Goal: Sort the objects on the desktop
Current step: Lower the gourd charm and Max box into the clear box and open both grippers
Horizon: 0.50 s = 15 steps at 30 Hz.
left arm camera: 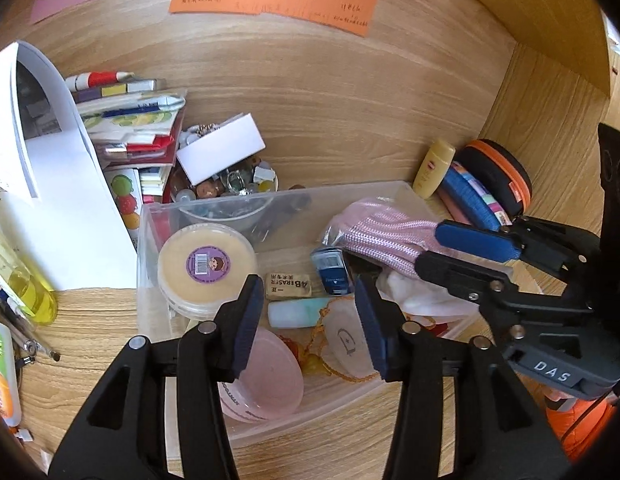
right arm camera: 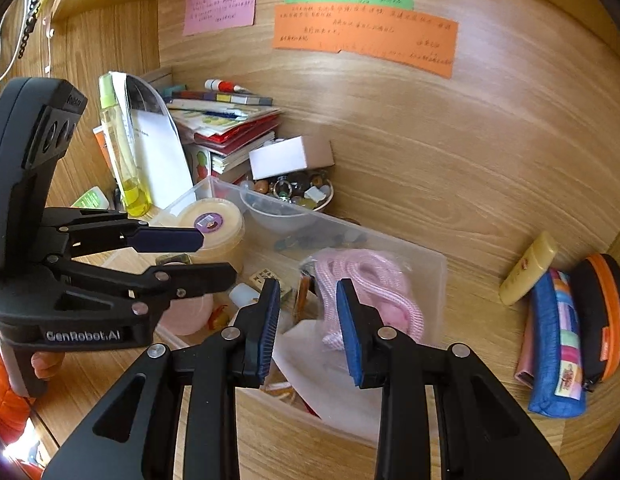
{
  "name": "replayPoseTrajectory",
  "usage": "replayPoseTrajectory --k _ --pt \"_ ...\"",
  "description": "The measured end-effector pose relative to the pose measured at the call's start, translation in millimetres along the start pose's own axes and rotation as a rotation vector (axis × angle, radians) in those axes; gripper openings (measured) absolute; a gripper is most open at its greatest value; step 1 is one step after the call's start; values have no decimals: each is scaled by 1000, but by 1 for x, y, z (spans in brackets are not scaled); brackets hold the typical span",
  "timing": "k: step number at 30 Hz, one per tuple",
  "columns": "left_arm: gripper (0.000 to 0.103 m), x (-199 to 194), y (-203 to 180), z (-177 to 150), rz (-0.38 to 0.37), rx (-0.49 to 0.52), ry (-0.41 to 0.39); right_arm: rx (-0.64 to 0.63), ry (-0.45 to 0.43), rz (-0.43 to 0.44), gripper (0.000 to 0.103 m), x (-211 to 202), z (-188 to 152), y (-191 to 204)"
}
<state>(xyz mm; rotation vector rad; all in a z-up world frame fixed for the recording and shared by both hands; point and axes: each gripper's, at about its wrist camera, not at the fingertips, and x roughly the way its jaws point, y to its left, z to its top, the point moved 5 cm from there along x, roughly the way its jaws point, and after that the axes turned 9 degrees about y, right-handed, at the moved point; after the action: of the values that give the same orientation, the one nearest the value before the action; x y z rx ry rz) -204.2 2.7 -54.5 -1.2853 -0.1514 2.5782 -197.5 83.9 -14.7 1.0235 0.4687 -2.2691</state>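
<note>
A clear plastic box (left arm camera: 150,248) (right arm camera: 437,280) sits on the wooden desk. It holds a round cream tub (left arm camera: 206,268) (right arm camera: 214,224), a pink lid (left arm camera: 266,376), an eraser (left arm camera: 288,286), a blue item (left arm camera: 331,272) and a pink cord in a bag (left arm camera: 385,236) (right arm camera: 369,280). My left gripper (left arm camera: 308,316) is open above the box's near side, empty. My right gripper (right arm camera: 308,312) is open over the pink cord, empty; it also shows in the left wrist view (left arm camera: 449,246). The left gripper shows in the right wrist view (right arm camera: 214,252).
A stack of books (left arm camera: 130,132) (right arm camera: 230,128), a white sheet (left arm camera: 66,200) and a yellow bottle (right arm camera: 122,152) stand at left. A bowl of beads (left arm camera: 230,188) (right arm camera: 298,192) sits behind the box. A yellow tube (right arm camera: 529,268), blue pouch (right arm camera: 553,344) and black-orange case (right arm camera: 601,320) lie at right.
</note>
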Motion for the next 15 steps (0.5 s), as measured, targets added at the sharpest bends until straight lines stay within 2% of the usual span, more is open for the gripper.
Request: replayPoseTrajectory --k 2,7,9,11,15 --pt "59 -4 1 0 3 -11 -14 7 -3 -7 33 -5 -3 -2" --pt "63 -18 2 -4 17 -38 -37 23 -33 -32 49 -22 -11 -8" --pt "67 -24 4 -6 33 -57 -48 26 -45 -34 58 -28 -14 -9" --pt "76 -30 5 -9 69 -75 -65 24 -71 -44 72 -37 -17 -8" --pt "77 -36 2 -15 119 -72 -69 8 -110 -56 79 -50 -22 -4"
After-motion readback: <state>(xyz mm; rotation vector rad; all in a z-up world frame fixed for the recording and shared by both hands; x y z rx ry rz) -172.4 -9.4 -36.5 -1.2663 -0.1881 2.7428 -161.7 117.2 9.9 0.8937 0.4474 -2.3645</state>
